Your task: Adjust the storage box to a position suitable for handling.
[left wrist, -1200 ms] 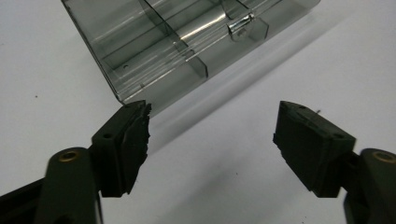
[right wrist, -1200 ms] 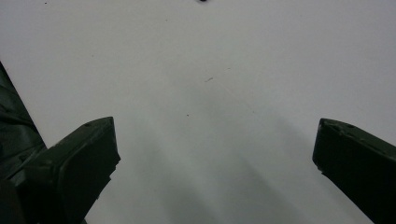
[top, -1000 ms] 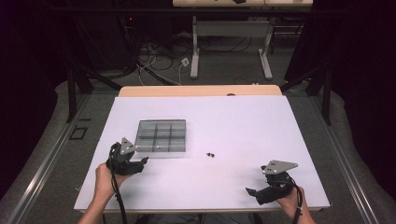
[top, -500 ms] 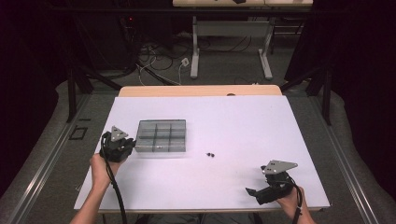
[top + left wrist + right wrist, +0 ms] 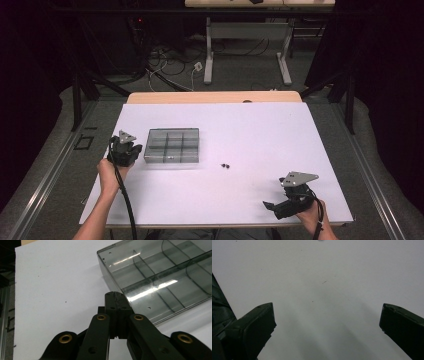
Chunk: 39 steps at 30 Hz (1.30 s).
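Two tiny dark bits mid-table, too small to ID

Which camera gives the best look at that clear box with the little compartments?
The high view: it shows the whole clear box and its grid of compartments on the white table. The left gripper view shows one corner close up, with its dividers.

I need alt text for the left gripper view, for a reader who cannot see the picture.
The left gripper has its two black jaws shut with nothing between them, their tips right at the near wall of a clear divided tray. The tray sits on a white table, and the compartments in view look empty.
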Each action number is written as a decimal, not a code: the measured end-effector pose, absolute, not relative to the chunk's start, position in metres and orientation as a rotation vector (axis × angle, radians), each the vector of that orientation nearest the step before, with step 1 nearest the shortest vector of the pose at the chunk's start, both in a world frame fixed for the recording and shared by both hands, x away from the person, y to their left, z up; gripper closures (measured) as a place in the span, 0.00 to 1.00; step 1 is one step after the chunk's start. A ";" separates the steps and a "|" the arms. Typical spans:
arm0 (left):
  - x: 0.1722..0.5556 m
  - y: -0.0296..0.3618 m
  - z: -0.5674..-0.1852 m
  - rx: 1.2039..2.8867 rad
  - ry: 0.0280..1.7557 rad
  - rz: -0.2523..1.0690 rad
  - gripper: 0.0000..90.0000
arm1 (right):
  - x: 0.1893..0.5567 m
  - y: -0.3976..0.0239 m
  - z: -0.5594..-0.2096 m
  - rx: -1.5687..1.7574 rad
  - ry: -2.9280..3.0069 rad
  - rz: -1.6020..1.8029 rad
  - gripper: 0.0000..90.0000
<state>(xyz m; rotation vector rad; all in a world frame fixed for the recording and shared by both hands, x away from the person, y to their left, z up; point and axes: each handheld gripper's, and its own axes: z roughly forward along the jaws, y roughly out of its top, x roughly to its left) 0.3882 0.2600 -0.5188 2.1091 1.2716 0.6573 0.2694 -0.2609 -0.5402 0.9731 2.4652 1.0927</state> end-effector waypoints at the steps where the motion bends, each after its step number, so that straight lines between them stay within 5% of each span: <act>1: 0.390 0.260 -0.520 2.110 1.274 0.649 1.00 | 0.269 -0.261 -0.540 0.973 2.465 1.092 0.00; 39: 0.400 0.255 -0.532 2.150 1.310 0.588 1.00 | 0.269 -0.260 -0.540 0.972 2.474 1.080 0.00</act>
